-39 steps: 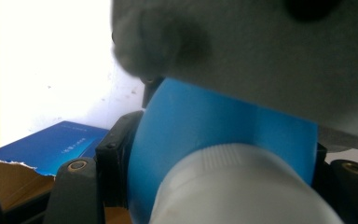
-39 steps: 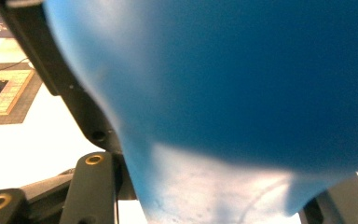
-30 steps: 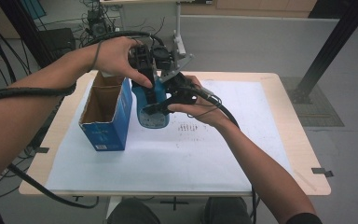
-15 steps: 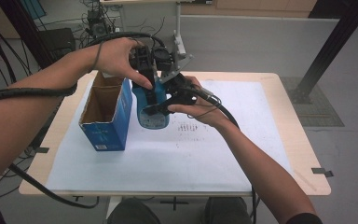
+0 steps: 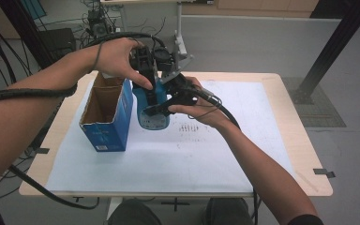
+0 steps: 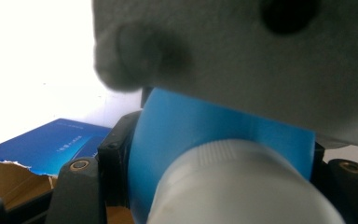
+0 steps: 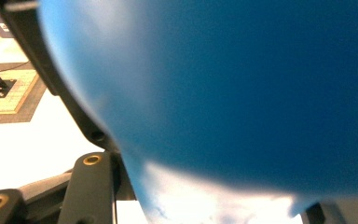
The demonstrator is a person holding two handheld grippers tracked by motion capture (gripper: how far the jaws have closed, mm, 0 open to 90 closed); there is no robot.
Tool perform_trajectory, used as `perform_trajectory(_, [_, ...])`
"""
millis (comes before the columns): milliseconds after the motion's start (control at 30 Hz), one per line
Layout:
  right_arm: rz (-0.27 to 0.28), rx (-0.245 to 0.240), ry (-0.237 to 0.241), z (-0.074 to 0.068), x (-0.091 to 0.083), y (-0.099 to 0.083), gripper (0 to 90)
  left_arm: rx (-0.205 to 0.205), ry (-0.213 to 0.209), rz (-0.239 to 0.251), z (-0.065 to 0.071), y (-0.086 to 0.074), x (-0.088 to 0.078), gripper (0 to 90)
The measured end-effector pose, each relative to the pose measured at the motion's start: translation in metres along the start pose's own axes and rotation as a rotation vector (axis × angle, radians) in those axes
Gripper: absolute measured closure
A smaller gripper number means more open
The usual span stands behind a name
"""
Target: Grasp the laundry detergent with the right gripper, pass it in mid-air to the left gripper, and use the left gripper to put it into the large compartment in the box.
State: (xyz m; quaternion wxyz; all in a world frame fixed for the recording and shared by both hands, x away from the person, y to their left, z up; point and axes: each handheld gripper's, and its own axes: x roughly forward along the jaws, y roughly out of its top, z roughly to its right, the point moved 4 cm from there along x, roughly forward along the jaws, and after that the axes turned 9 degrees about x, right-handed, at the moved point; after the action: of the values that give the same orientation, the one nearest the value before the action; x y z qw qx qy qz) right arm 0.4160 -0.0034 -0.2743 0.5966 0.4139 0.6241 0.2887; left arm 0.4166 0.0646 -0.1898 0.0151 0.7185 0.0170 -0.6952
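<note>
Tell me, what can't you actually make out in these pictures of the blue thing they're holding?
- Blue object: its upper part is covered by both grippers and hands in the high view.
- In the right gripper view it is a close blue blur; no shape or label shows.
- Left gripper view: a blurred grey mass hides what lies beyond.
- Blue box: its print is too small to read, and its bottom is in shadow.

Almost nothing differs from the earlier pictures. In the high view the blue bottle (image 5: 152, 110) sits at the same spot just left of the frame's centre, and the left gripper (image 5: 151, 77) and right gripper (image 5: 161, 107) hold the same clamped poses on it.
</note>
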Motion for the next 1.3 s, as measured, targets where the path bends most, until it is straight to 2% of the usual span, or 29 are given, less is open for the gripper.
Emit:
perform_trajectory(900, [0.005,0.001,-0.003,0.0014,-0.0015,0.0001,41.9,0.000,0.011,0.006,-0.0002,0.0011,-0.0013,36.2])
perform_trajectory(1300, [0.007,0.002,0.000,0.0012,-0.0003,0.0003,40.2,-0.004,0.003,0.000,0.0007,-0.0014,-0.0005,37.0])
